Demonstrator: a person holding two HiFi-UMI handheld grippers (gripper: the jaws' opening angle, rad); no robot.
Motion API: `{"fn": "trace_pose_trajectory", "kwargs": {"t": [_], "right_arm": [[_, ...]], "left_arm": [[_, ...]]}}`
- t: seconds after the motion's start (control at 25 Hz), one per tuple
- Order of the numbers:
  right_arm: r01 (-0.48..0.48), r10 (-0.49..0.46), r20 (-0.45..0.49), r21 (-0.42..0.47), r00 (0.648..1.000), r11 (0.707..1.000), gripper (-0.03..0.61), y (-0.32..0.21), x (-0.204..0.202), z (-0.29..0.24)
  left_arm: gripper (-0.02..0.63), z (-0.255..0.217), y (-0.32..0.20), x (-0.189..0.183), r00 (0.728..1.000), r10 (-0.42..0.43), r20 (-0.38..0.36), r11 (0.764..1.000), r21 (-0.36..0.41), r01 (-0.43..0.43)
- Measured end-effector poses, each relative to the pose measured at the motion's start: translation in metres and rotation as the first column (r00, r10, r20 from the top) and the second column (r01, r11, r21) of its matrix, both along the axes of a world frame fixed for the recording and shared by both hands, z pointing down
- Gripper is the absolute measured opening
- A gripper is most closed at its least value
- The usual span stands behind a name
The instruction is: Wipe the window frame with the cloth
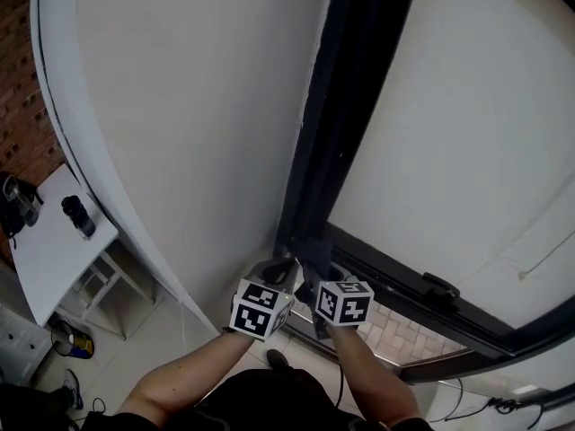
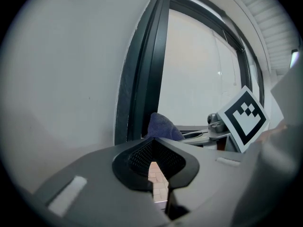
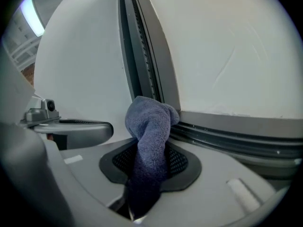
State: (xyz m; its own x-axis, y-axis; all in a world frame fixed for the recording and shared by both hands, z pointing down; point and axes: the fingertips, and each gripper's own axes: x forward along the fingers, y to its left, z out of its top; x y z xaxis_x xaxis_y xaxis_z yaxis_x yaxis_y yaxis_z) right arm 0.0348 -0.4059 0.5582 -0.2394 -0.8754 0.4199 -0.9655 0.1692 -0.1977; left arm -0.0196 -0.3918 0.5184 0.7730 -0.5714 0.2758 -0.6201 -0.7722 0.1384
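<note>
The dark window frame has an upright post (image 1: pixel 352 106) and a bottom rail (image 1: pixel 422 296) that meet in a low corner. My right gripper (image 3: pixel 149 167) is shut on a blue-grey cloth (image 3: pixel 150 126), whose bunched top presses into that corner against the post (image 3: pixel 142 56) and the rail (image 3: pixel 236 136). In the head view the cloth (image 1: pixel 312 270) shows dark just ahead of the right gripper (image 1: pixel 316 285). Close beside it on the left, my left gripper (image 1: pixel 277 275) is near the post. Its jaws (image 2: pixel 154 162) are shut with nothing held, and the cloth (image 2: pixel 162 126) shows just beyond them.
A white wall panel (image 1: pixel 198 106) runs left of the post. A window handle (image 1: pixel 440 285) sits on the bottom rail. Paving bricks (image 1: pixel 404 326) show below the rail. A white table (image 1: pixel 54 241) with a dark bottle (image 1: pixel 79 215) stands at the left by a brick wall (image 1: pixel 18 106).
</note>
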Motion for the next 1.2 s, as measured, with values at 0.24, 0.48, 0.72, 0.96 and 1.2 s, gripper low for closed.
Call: {"fn": "trace_pose_trajectory", "kwargs": {"t": [0.24, 0.48, 0.72, 0.96, 1.2], "right_arm": [[-0.018, 0.018, 0.032, 0.010, 0.999, 1.000, 0.124, 0.011, -0.007, -0.004], [-0.016, 0.016, 0.022, -0.007, 1.000, 1.000, 0.124, 0.000, -0.012, 0.004], [-0.035, 0.035, 0.005, 0.021, 0.999, 0.999, 0.124, -0.010, -0.002, -0.005], [-0.069, 0.072, -0.027, 0.099, 0.997, 0.993, 0.124, -0.009, 0.006, -0.061], [-0.066, 0.080, -0.077, 0.170, 0.994, 0.983, 0.124, -0.009, 0.004, -0.115]], "left_arm": [[-0.006, -0.006, 0.001, -0.011, 1.000, -0.011, -0.014, 1.000, 0.015, 0.011], [-0.006, -0.008, -0.001, -0.014, 1.000, -0.006, -0.012, 1.000, 0.013, 0.006], [-0.006, -0.027, -0.007, -0.011, 1.000, 0.004, -0.005, 0.998, 0.067, -0.003], [-0.006, -0.073, -0.009, -0.008, 0.997, 0.008, -0.082, 0.997, 0.084, -0.001], [-0.006, -0.107, -0.004, -0.002, 0.992, 0.035, -0.123, 0.993, 0.113, -0.021]]}}
